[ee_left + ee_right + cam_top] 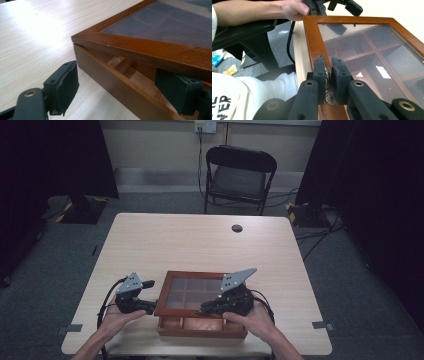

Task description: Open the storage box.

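Right tongs [328, 82] pinching lid latch [327, 75] (brass)

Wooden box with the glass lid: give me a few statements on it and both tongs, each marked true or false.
1. The lid is lifted off the box at the front. True.
2. The right tongs are shut on the lid's brass clasp. True.
3. The left tongs are clamped on the lid. False: they are open, one pad over the table, the other under the raised lid.
4. The compartments hold jewellery. False: those visible look empty.
5. A black chair stands beyond the table. True.
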The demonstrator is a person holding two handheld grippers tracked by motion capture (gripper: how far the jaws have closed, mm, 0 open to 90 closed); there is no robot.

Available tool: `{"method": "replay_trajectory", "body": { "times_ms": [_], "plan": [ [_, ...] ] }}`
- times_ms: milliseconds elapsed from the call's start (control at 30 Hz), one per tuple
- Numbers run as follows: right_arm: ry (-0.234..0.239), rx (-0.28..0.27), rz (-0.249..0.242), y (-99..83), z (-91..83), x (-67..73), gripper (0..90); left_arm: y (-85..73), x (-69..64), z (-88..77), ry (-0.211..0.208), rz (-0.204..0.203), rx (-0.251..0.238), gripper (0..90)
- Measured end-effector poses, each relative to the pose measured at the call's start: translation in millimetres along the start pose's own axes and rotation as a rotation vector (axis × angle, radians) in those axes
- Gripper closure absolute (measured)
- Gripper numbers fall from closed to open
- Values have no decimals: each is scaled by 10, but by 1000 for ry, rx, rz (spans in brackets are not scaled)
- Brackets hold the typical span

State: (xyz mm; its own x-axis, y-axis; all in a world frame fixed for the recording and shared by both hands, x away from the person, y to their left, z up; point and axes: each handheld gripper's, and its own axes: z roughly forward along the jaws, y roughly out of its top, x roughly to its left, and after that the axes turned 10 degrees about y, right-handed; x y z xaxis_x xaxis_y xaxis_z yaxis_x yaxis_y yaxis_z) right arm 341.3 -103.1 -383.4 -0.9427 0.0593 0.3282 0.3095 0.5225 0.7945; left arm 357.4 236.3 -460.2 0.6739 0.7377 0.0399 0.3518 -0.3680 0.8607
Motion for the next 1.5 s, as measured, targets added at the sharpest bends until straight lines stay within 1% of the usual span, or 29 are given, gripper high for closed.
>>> {"method": "replay_trajectory", "body": {
  "times_ms": [67,133,167,267,367,400,433,467,500,567,600,633,667,700,733,767,800,867,933,967,1033,1100,1167,1233,1267,1300,1367,1467,1500],
  "plan": [
    [-11,-3,-11,-27,17,14,828,1,-6,7,1,10,1,190],
    [-13,-5,-10,-35,20,16,827,5,-13,9,5,9,5,191],
    [-17,-10,-1,-49,21,17,813,6,-14,11,7,14,3,193],
    [-46,-19,14,-49,-12,15,660,7,-20,9,11,21,4,197],
    [-59,-42,30,-77,-81,11,572,13,-20,5,9,18,-1,201],
    [-76,-52,35,-101,-110,13,532,13,-20,5,9,18,-1,202],
    [-76,-52,35,-101,-110,13,532,17,-17,4,8,24,2,202],
    [-88,-61,42,-125,-133,17,503,23,-17,6,5,25,7,205],
    [-110,-77,59,-179,-174,7,448,33,-18,7,-1,24,3,212],
    [-127,-85,68,-222,-208,-3,414,40,-21,11,-9,16,-4,223],
    [-131,-88,73,-245,-227,-7,392,62,-24,11,-5,25,-11,222],
    [-131,-88,73,-245,-227,-7,392,62,-24,11,-5,25,-11,223],
    [-132,-109,82,-291,-275,-9,347,81,-37,9,-8,29,-14,226],
    [-130,-108,85,-303,-290,-11,322,91,-40,9,-11,31,-17,230],
    [-118,-102,88,-318,-304,-18,313,100,-49,11,-9,30,-23,235],
    [-118,-102,88,-318,-304,-18,313,100,-49,11,-9,30,-23,240],
    [-116,-104,86,-356,-337,-16,300,121,-72,10,9,34,-30,241],
    [-120,-110,84,-368,-348,-10,285,129,-83,9,9,42,-38,249],
    [-125,-109,81,-391,-372,-1,233,151,-89,1,3,41,-43,279],
    [-138,-104,80,-405,-389,2,217,168,-88,-6,-2,33,-59,297],
    [-160,-109,71,-414,-409,7,201,181,-84,-12,-3,30,-66,316],
    [-175,-117,73,-421,-431,-3,173,187,-79,-13,-2,28,-67,316],
    [-209,-110,68,-430,-442,-13,161,213,-71,-18,-3,14,-70,316],
    [-232,-112,62,-442,-452,-27,156,224,-63,-16,-6,16,-73,316],
    [-248,-110,60,-449,-461,-37,152,248,-65,-13,-16,16,-70,316],
    [-248,-110,60,-449,-461,-37,152,248,-65,-13,-16,16,-70,318],
    [-251,-114,52,-454,-476,-49,151,270,-85,0,-32,17,-78,326],
    [-268,-114,45,-450,-485,-57,151,288,-96,-9,-31,20,-80,339],
    [-266,-119,48,-445,-490,-62,152,301,-91,-12,-34,15,-82,338]
  ]
}}
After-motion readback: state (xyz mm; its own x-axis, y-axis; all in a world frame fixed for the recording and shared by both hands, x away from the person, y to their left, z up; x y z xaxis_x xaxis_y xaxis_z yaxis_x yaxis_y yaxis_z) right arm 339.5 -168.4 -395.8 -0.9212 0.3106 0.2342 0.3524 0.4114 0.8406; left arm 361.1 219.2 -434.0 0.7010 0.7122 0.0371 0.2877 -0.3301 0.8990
